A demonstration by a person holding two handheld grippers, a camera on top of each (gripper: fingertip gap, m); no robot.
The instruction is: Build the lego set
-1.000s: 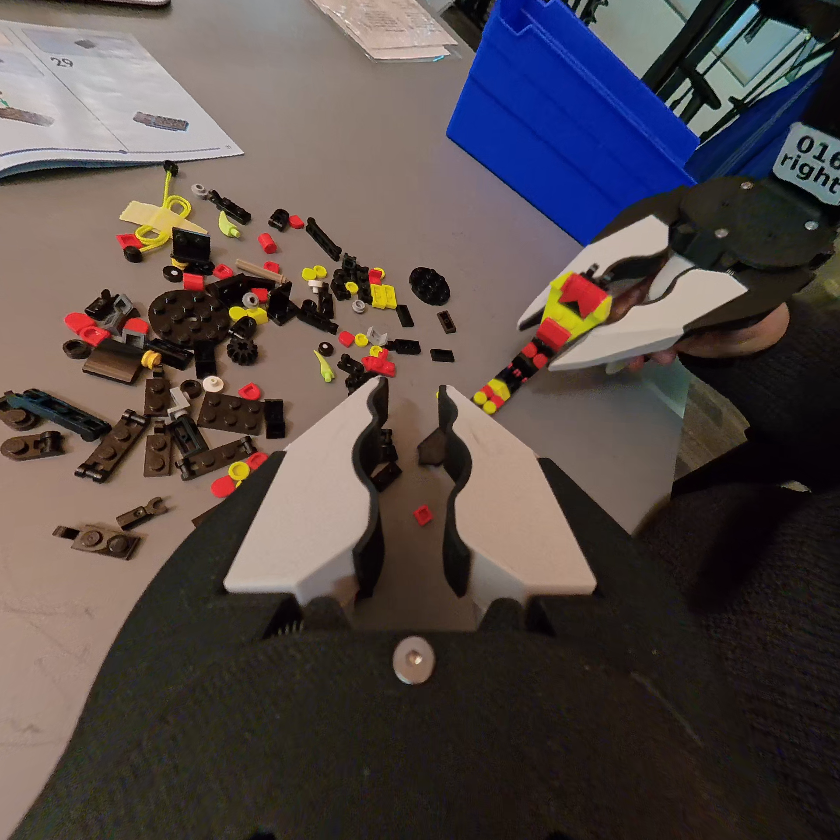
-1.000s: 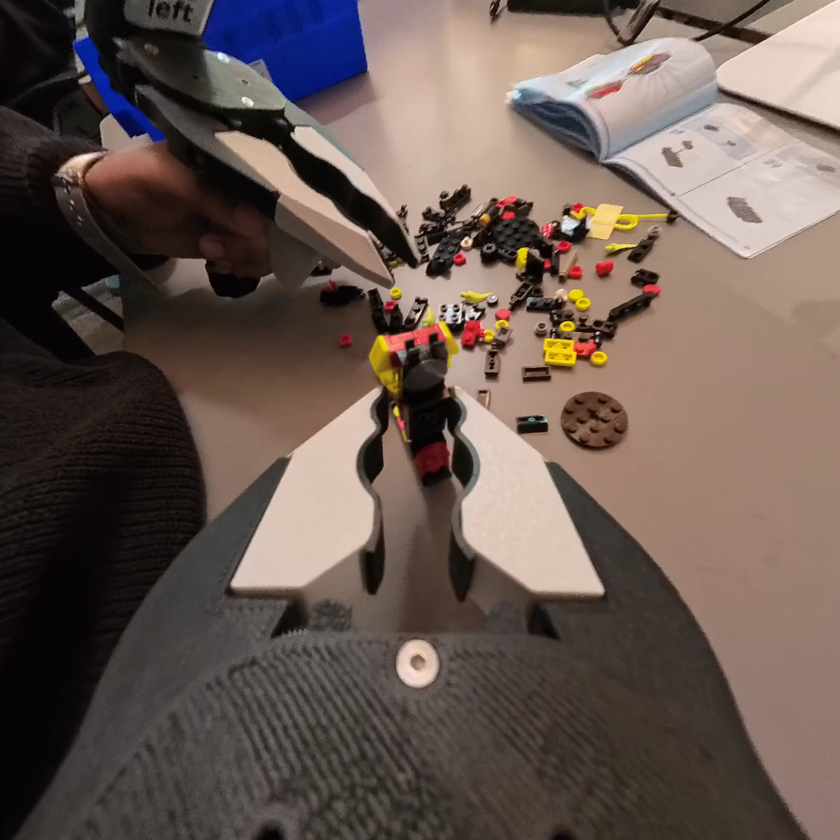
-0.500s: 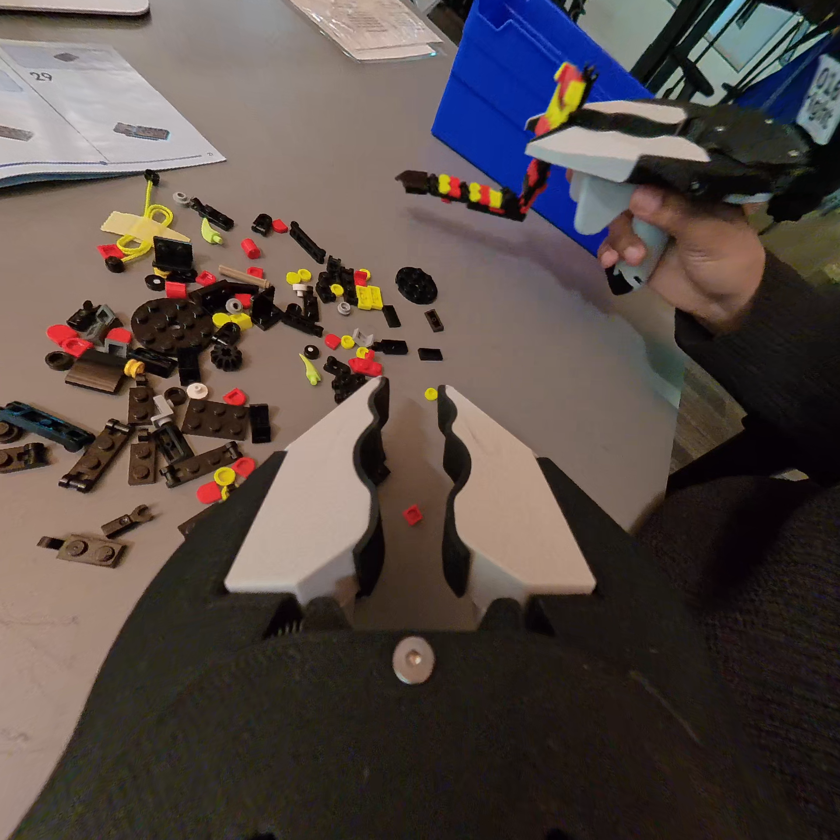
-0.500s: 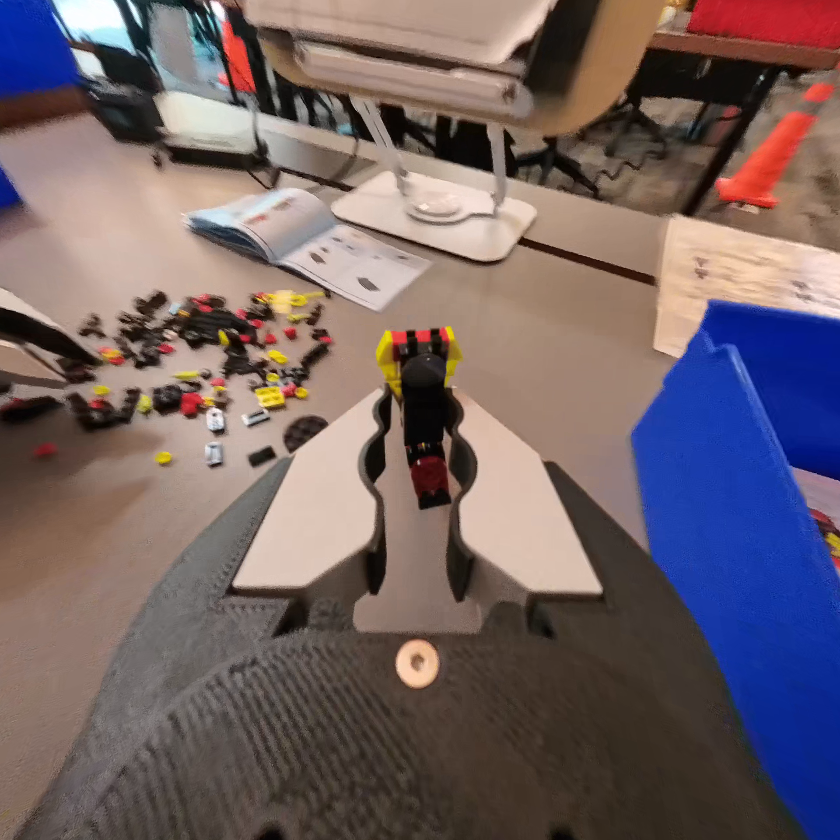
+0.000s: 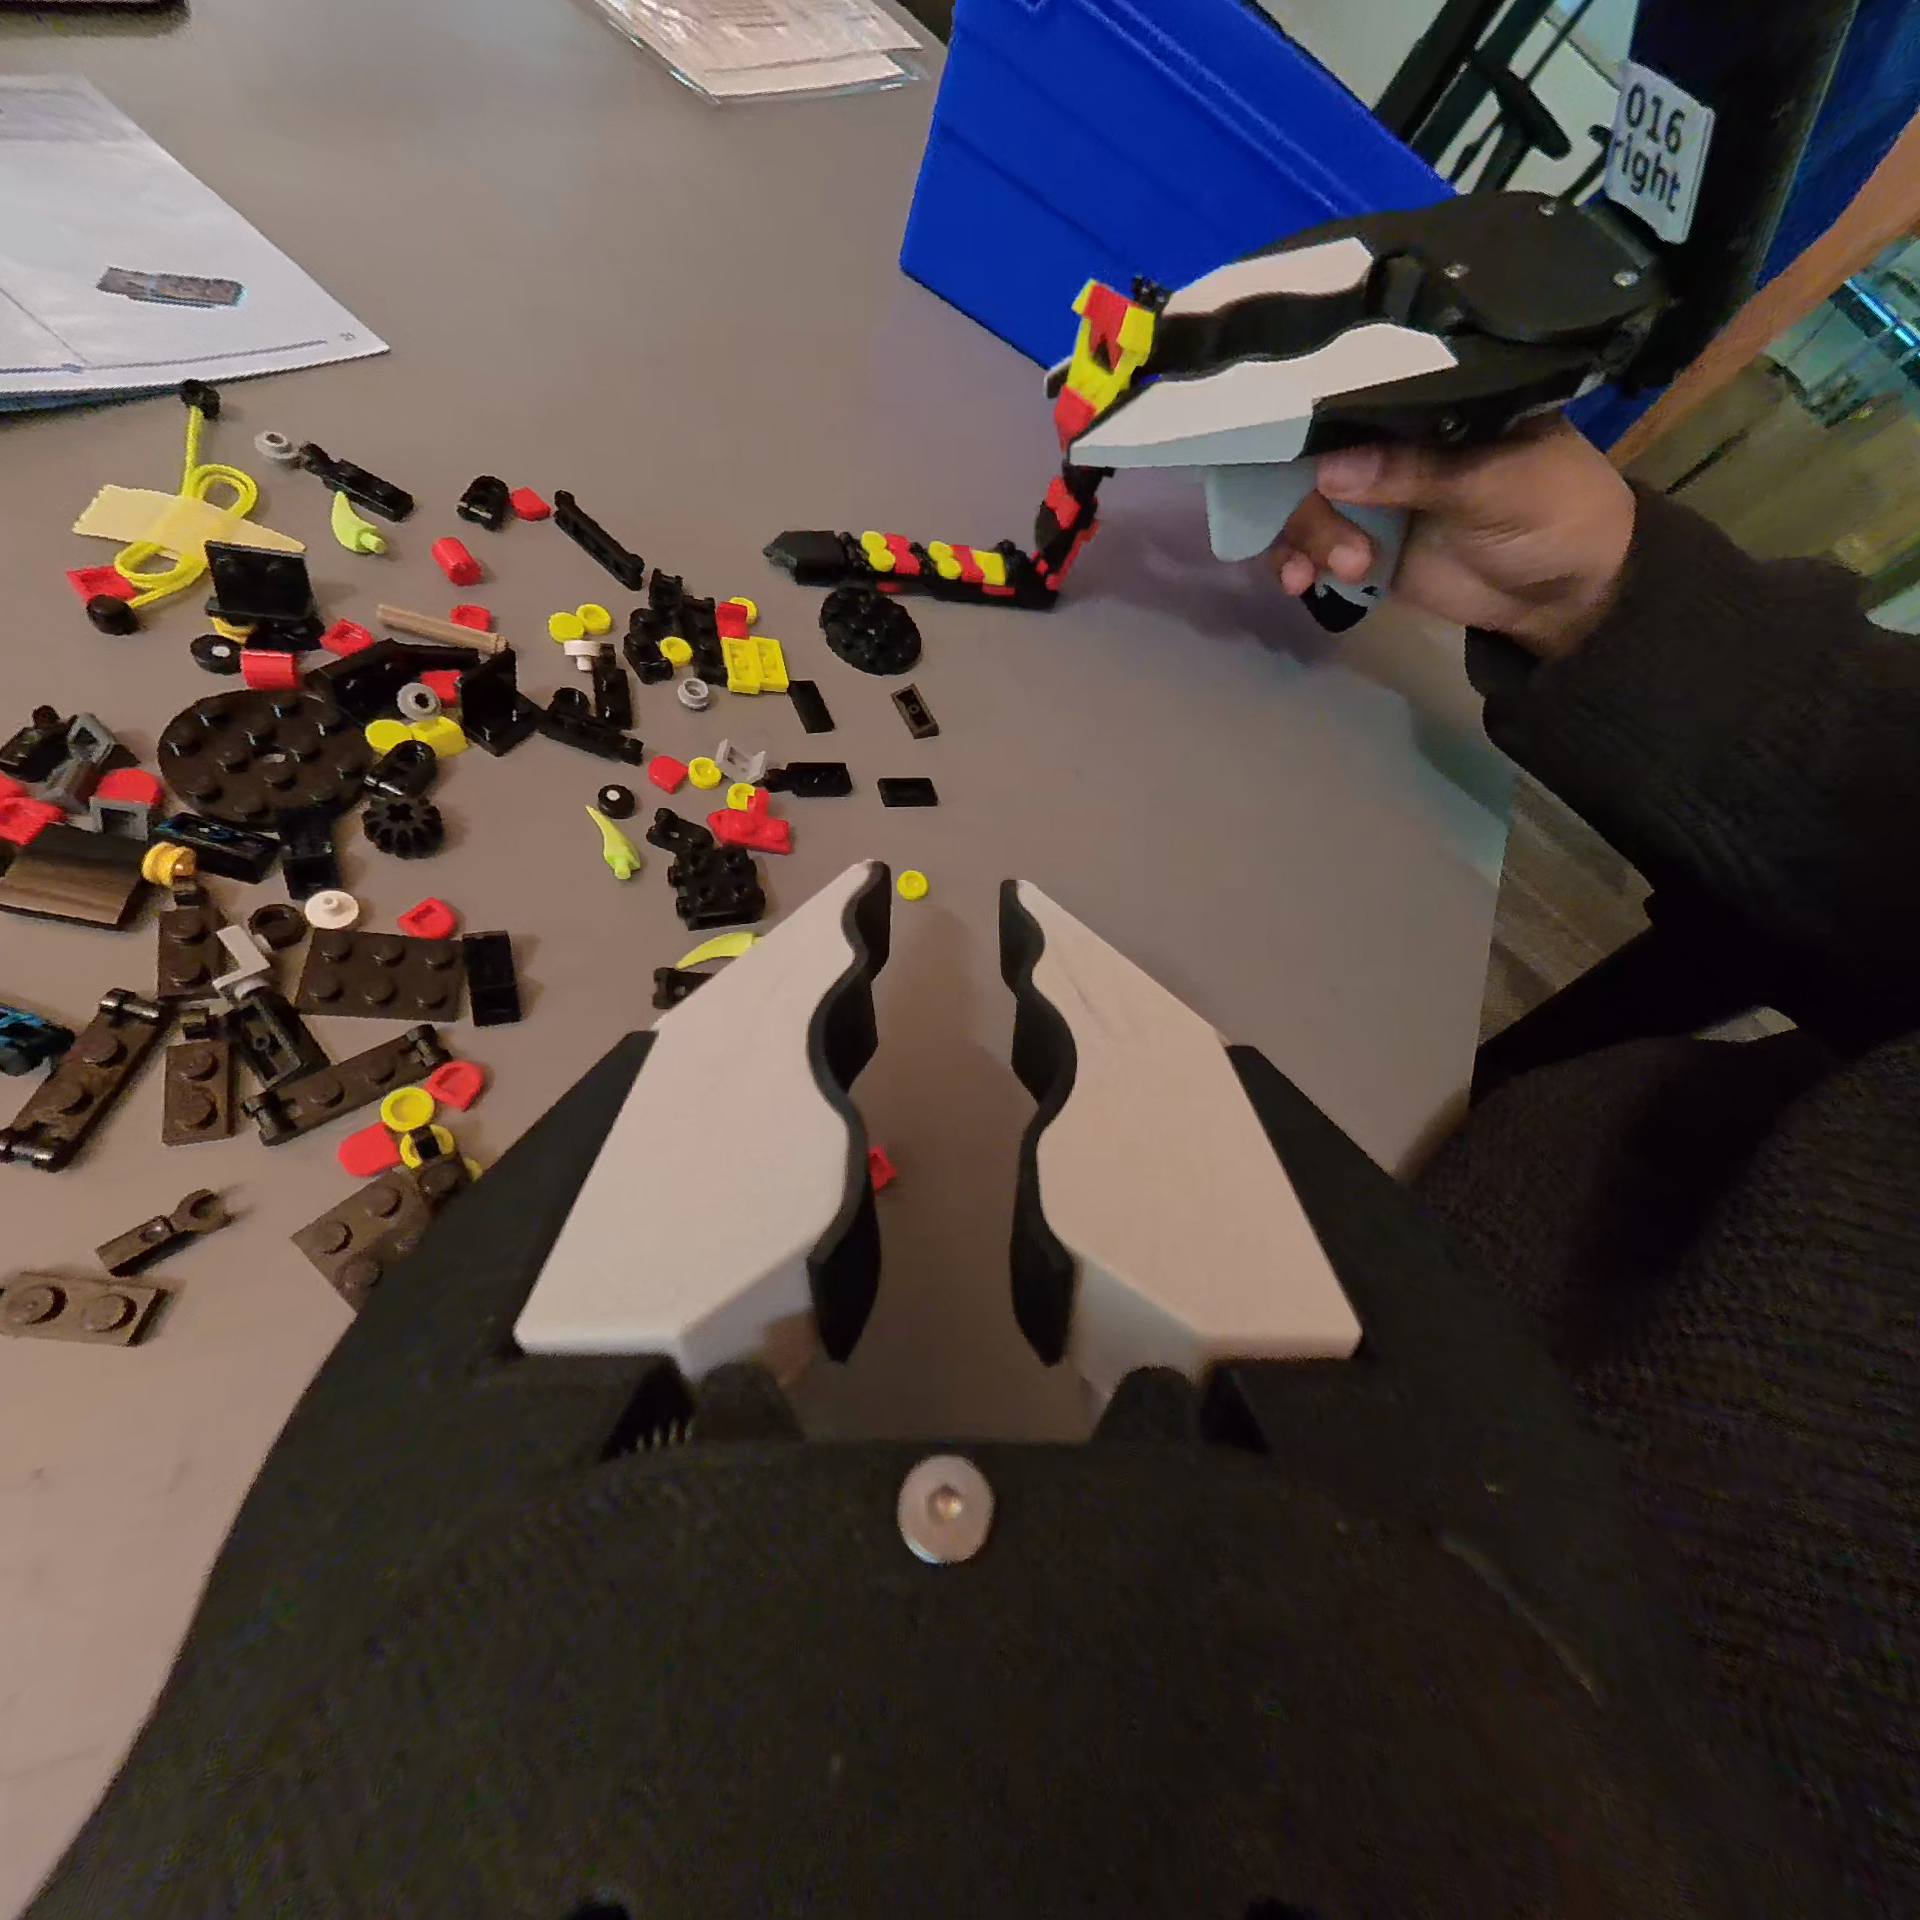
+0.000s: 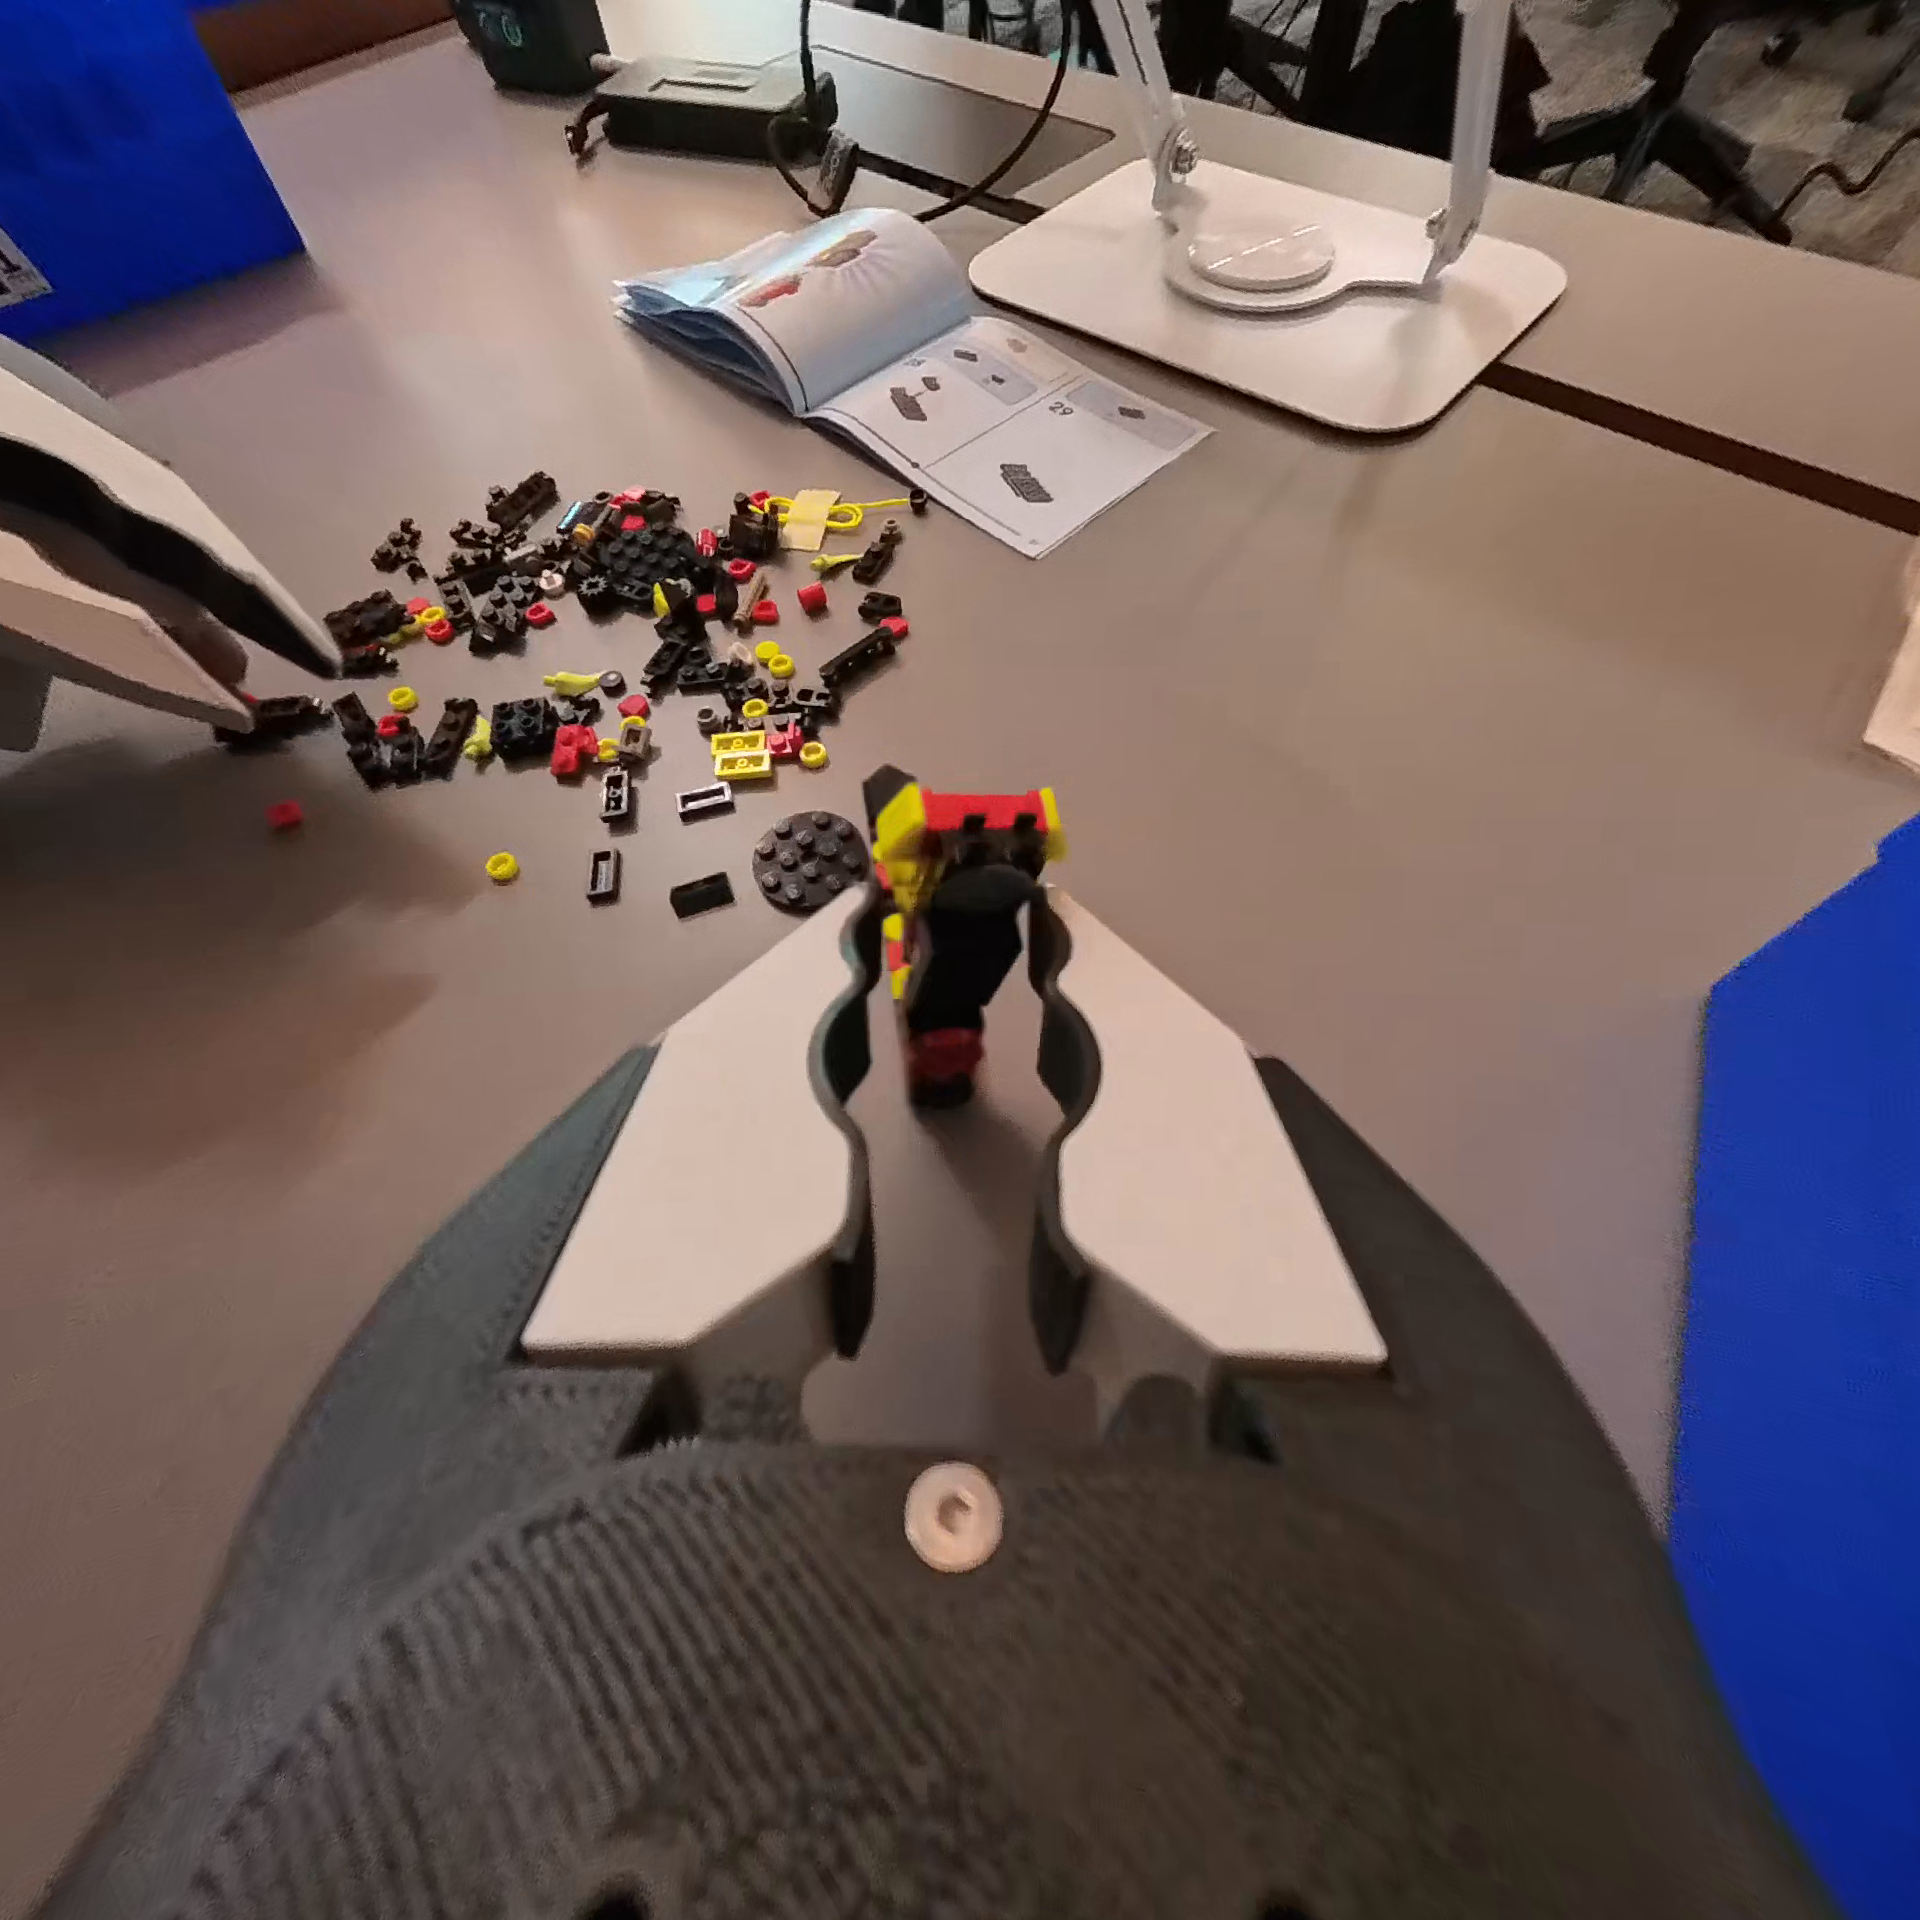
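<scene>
Red, yellow and black, one long snake-like lego build [image 5: 1081,416] hung pinched in the right hand-held gripper [image 5: 1117,358], its tail on the grey surface [image 5: 1195,810], while the left hand-held gripper [image 5: 945,894] stayed spread and empty beside many loose pieces [image 5: 416,790].

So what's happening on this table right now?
A person is building a lego set with two handheld grippers. The right gripper is shut on a partly built red, yellow and black model, its tail end near the table. The left gripper is open and empty beside the loose pieces.
</scene>
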